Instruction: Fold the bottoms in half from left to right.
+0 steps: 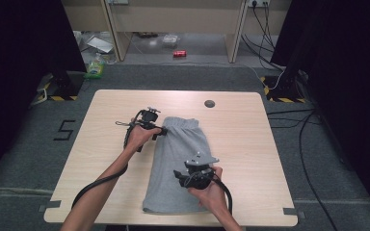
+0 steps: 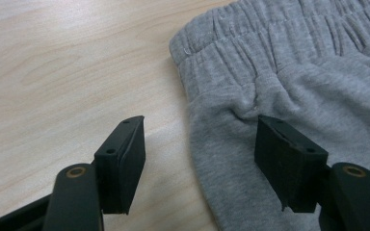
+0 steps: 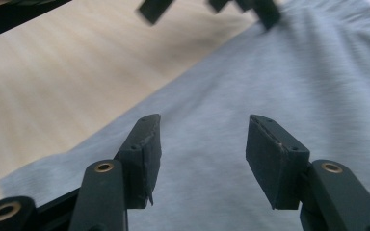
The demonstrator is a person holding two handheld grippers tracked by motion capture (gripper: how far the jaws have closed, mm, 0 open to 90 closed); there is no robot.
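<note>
Nearby: grey shorts point(image 1: 178, 163) flat on table point(image 1: 250, 144); small dark disc point(image 1: 209, 103) beyond.

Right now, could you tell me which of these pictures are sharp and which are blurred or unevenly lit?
High view: sharp, evenly lit on the table, with both side margins of the room dark. Left gripper view: crisp; the elastic ribbing of the grey shorts reads clearly, soft shadow under the left gripper. Right gripper view: streaked with motion blur across wood and cloth, while the right gripper itself stays sharp.
</note>
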